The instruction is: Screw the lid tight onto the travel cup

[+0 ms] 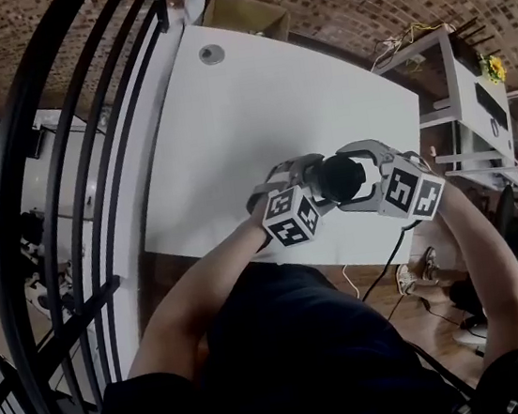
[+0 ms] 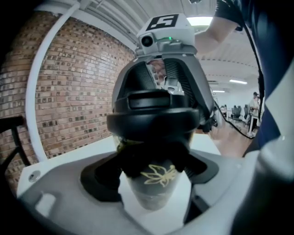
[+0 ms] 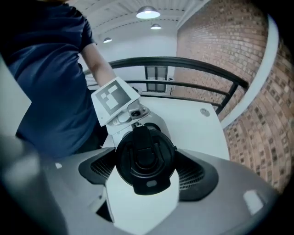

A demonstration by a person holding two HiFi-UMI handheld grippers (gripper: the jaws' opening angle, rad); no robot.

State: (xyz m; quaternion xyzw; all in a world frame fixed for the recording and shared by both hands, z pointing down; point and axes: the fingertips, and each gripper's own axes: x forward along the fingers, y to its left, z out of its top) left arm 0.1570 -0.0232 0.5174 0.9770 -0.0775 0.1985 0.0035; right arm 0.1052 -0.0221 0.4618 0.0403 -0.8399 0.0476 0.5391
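The travel cup, a pale tapered tumbler with a gold leaf emblem (image 2: 155, 182), is held in the air close to the person's chest, above the near part of the white table (image 1: 255, 107). The left tool (image 2: 154, 170) is clamped on the cup's body right under the rim, its dark pads pressing on both sides. The round black flip-top lid (image 3: 146, 156) sits on top of the cup. The right tool (image 3: 146, 173) points steeply down onto it, with a pad bearing on each flank of the lid.

To tighten well, I judge the left tool should serve as a fixed anchor while the right one rolls about the cup's axis. The lid should sit square to the rim so the thread does not cross. The pads bear on a smooth round edge, so a slip looks likely once resistance builds. Firm pressure and short turns with regrips seem safer than one long twist. The two tool bodies crowd close round the cup, so each roll has little room before they meet.

Just nearer than the cup lies the table's near edge, so a dropped cup could go to the floor. Beyond the cup the table is bare white, with only a small round metal insert (image 1: 211, 54) far off. To the cup's left, well apart, a black metal railing (image 1: 94, 176) runs along the table's side.
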